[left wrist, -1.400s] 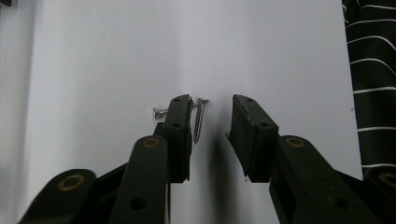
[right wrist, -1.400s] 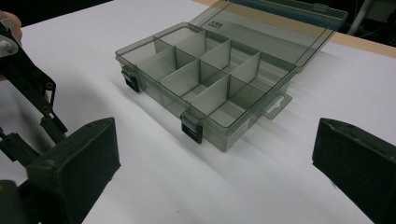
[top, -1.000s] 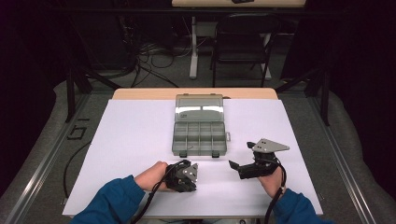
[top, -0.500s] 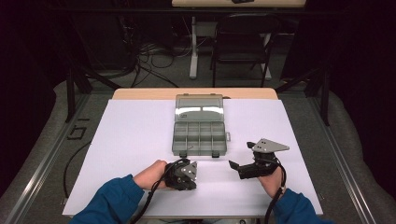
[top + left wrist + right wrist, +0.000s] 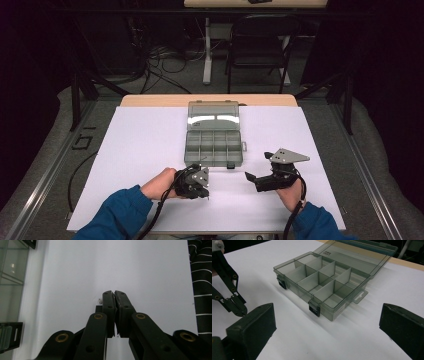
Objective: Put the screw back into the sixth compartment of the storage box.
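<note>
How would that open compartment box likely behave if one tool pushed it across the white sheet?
The compartment box looks like thin clear plastic with empty cells, so probably light and stiff. It would likely slide easily on the smooth sheet. Its open lid lies flat behind and may drag or flap.

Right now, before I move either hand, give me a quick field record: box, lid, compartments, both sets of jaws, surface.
box: clear grey organizer box on the white sheet, beyond both grippers
lid: open, laid back on the far side
compartments: nothing visible inside them
latches: two black ones on the near wall
left gripper: jaws shut, tips down at the sheet; a tiny pale item beside the tips, too small to identify
right gripper: jaws wide open, nothing between them, facing the box
</note>
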